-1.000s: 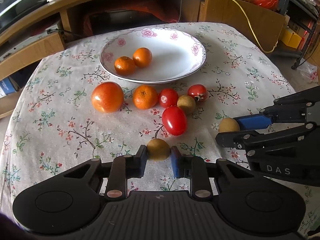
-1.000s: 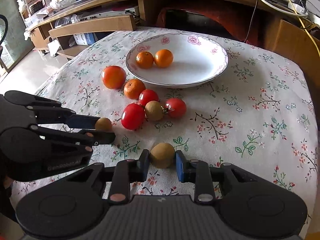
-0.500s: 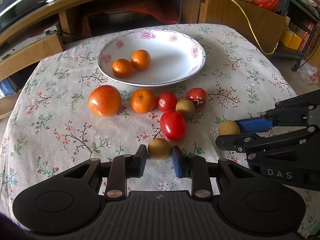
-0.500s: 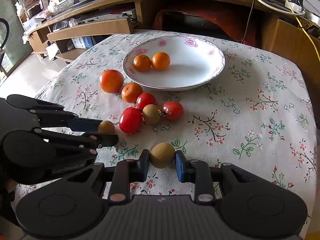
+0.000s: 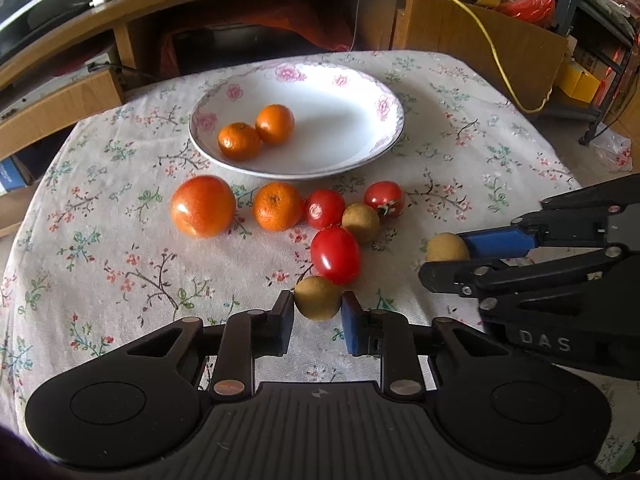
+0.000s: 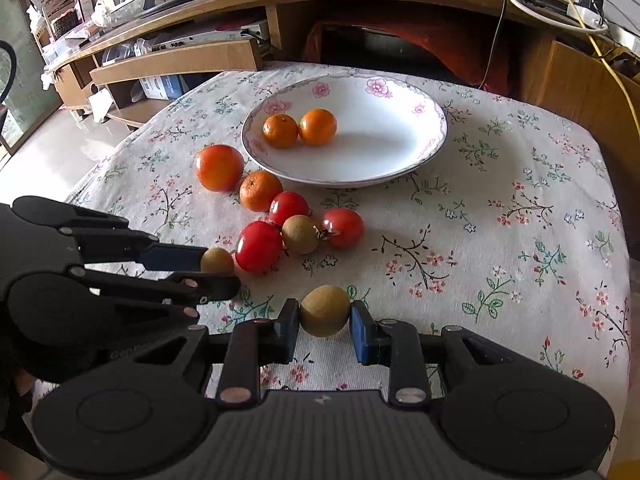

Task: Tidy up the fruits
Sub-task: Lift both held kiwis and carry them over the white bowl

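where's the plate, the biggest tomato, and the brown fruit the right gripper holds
plate (image 6: 400, 168), right wrist view, bare front rim
biggest tomato (image 5: 203, 206), left wrist view, its middle
brown fruit (image 6: 325, 311), right wrist view, its middle

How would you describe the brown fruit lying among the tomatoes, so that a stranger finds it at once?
Start at the white plate on the flowered cloth, then look at the fruit cluster just in front of it. Among three red tomatoes lies the brown fruit, touching them. It is the only dull brown ball lying free there; the two others like it are held in tongs.
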Demonstrator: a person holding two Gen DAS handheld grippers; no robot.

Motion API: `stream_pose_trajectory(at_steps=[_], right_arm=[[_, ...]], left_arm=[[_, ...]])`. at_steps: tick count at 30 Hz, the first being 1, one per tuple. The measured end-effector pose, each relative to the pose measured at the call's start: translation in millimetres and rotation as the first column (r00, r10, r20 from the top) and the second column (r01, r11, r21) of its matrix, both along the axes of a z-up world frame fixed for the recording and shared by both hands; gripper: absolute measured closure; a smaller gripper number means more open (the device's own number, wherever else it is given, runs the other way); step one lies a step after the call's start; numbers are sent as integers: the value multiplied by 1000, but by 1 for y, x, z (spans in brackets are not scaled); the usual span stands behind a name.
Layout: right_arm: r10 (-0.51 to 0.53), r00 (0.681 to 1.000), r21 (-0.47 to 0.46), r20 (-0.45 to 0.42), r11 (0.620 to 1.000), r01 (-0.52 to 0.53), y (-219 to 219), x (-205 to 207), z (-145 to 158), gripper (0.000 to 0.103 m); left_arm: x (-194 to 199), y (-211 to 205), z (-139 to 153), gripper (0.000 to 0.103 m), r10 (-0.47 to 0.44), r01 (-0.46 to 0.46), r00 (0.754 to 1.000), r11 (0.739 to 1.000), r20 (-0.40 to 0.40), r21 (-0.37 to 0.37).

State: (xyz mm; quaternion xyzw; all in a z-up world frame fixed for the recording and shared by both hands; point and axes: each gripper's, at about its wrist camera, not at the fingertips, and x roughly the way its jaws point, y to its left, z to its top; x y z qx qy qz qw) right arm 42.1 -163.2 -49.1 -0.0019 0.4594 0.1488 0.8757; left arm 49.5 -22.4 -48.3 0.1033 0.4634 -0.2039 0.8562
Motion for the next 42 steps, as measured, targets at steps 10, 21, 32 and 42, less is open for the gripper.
stream_pose_trajectory(at_steps=[10,21,32,42], right_arm=[[-24,999,18,36,1000,23,0,11,13,76],[-58,995,40,75,998,55,-5,39,29,76],[-55,995,67,86,997,49,-11,76,27,76],[-40,997,63,73,997,35,-10,99,15,76]], left_arm=[[9,0,18,71,26,-24,999,999,35,-40],[38,-6,33,72,54,-49,996,997,70,-59],[68,-12,31,72,77,-73,994,996,79,-55],[87,-11,21,72,97,-95,994,995,56,-43]])
